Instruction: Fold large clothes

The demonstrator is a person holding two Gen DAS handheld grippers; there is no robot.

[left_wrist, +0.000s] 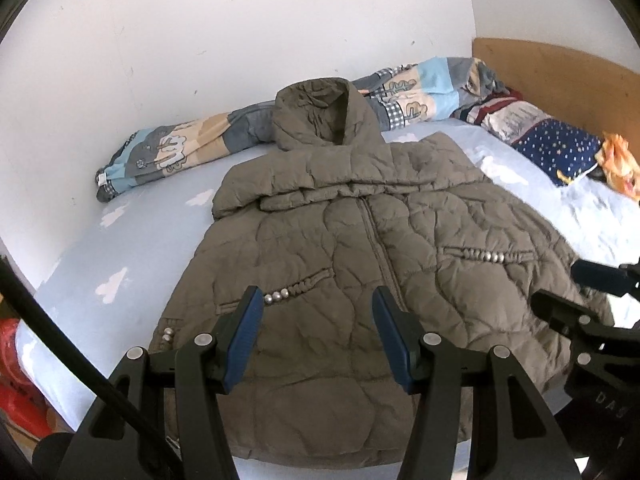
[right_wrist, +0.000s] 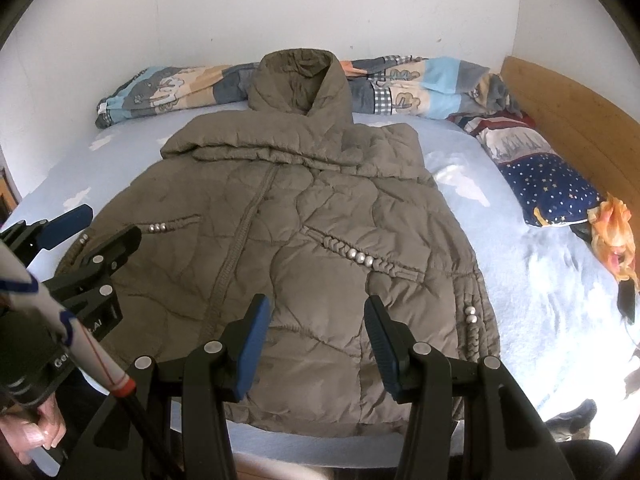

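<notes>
Jacket (left_wrist: 352,264): olive quilted, hooded, front up, flat on bed (left_wrist: 80,264); both claws (left_wrist: 318,332) (right_wrist: 316,336) apart, empty.

Black plastic linkage arms with round silver pivot screws at lower centre of both views; ribbed blue pads on the jaws of left gripper (left_wrist: 318,300) and right gripper (right_wrist: 318,308). White lettering, partly cut off, on the neighbouring black bodies at frame edges.
</notes>
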